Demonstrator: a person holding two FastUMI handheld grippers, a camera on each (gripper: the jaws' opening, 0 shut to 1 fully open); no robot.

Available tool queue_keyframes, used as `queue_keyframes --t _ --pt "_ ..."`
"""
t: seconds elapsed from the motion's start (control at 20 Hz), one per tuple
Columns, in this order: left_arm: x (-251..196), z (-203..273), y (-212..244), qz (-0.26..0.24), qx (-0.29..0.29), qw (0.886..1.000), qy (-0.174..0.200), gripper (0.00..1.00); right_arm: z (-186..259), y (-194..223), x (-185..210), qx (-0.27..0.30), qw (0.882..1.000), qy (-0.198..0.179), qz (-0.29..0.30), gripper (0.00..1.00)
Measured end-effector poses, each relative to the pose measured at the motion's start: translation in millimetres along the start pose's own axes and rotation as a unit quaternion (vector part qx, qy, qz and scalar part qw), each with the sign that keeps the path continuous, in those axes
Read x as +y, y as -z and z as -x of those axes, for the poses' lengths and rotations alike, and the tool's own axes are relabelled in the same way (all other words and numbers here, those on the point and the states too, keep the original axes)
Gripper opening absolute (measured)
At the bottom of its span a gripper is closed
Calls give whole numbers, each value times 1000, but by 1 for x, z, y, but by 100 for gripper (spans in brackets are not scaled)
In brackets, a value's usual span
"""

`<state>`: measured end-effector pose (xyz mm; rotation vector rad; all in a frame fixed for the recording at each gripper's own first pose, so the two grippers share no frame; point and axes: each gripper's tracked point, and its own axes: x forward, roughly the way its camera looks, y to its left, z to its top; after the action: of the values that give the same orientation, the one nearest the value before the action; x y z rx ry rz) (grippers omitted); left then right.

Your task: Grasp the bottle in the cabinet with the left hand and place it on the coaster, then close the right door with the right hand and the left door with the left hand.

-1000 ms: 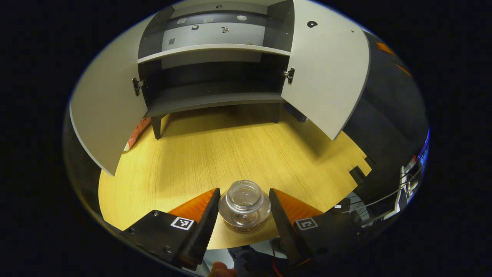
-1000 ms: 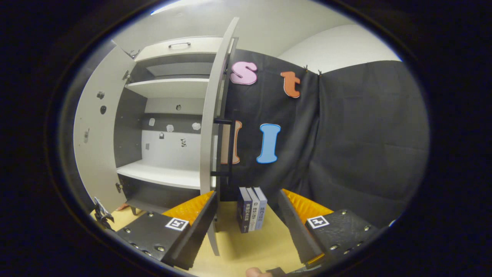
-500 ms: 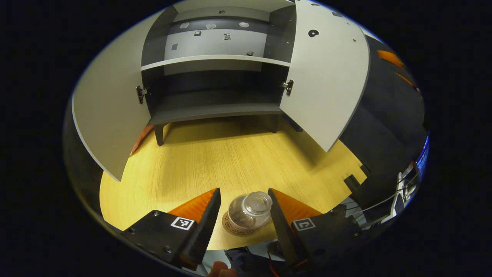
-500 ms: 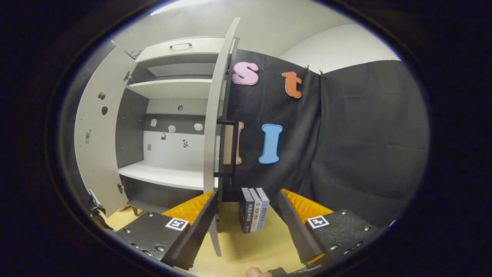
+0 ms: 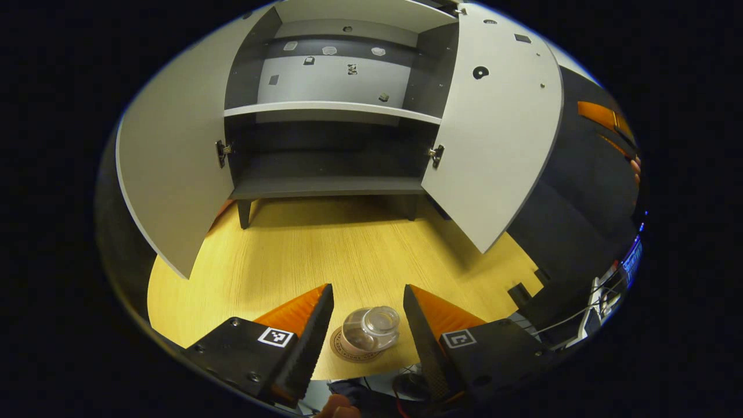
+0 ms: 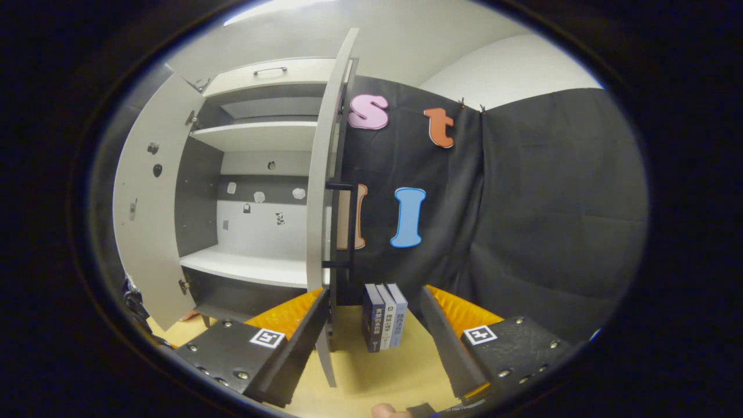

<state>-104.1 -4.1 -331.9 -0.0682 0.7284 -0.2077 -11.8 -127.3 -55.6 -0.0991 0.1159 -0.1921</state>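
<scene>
Left gripper view: left gripper (image 5: 367, 328) jaws spread, nothing pinched. Bottle (image 5: 370, 330) seen between fingers but apart from both, seated upright on coaster (image 5: 342, 350) at near edge of table (image 5: 325, 249). Placement step judged done. Cabinet (image 5: 331, 145) shelves bare, both doors wide.

Right gripper view: right gripper (image 6: 371, 342) jaws spread, empty, right door (image 6: 321, 191) edge-on just ahead, books (image 6: 384, 316) beside it. Next judged: right door to be pushed shut from outer face, contact near free edge; left door (image 5: 171, 168) afterwards.
</scene>
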Motion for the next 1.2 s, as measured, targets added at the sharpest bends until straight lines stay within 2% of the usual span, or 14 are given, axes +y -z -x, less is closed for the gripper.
queue_keyframes --t 0.05,0.15,0.2,0.35,0.5,0.65,0.7,0.75,0.9,1.0,1.05,1.1,1.2 --pt "-2 2 -6 4 -5 1000 2 78 0 0 -1 0 1000 0 0 96" --pt "-4 6 -20 8 -21 1000 4 78 2 0 -2 -1 1000 1 0 94" --pt "-6 8 -29 9 -33 999 4 78 2 -1 -2 -1 1000 2 0 96" --pt "-6 16 -56 11 -57 998 3 78 3 -2 -5 -2 1000 3 -1 96" --pt "0 27 -96 7 -106 994 -9 78 3 -3 -9 -3 1000 6 -1 96" --pt "7 41 -134 8 -150 988 -24 78 1 -8 -13 -9 1000 6 3 96" --pt "11 47 -146 9 -165 986 -29 83 -1 -12 -15 -12 1000 7 5 96" --pt "16 54 -158 9 -180 983 -37 78 -2 -17 -17 -17 1000 8 5 96" --pt "31 75 -184 8 -217 974 -56 77 -10 -36 -18 -40 999 6 11 96" --pt "42 90 -194 9 -234 969 -73 86 -16 -49 -18 -53 999 4 13 96" --pt "49 96 -199 9 -241 967 -83 94 -18 -56 -16 -61 998 2 9 96" --pt "55 102 -202 8 -247 964 -93 89 -20 -63 -14 -69 998 0 4 96" --pt "64 115 -208 10 -257 960 -110 89 -28 -71 -12 -79 997 1 -3 96"
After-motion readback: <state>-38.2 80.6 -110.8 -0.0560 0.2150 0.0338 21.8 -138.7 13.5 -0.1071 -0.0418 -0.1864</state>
